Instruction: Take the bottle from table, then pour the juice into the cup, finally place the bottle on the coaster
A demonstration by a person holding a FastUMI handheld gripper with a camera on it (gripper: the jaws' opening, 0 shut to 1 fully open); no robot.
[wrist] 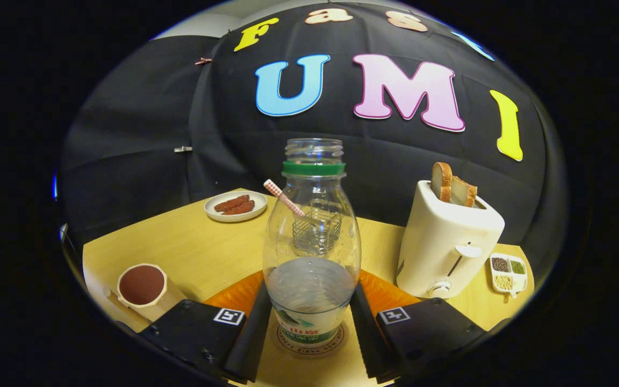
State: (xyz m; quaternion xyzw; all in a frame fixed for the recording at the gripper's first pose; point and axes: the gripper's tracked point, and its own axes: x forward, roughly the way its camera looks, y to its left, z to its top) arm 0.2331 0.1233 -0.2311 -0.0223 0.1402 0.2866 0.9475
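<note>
Bottle (312,252) upright on the coaster (310,344), between my claw (309,328) fingers; both press its lower sides. Cup (145,290) off left on the surface (202,247).

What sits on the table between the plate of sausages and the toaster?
In the gripper view, the uncapped bottle, between the claw fingers, and a wire basket seen through it.

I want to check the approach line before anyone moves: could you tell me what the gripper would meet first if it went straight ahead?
The bottle: it already stands between the gripper's fingers, which flank its lower sides. Whether they press on it is unclear. A wire rack shows through the bottle, farther back.
</note>
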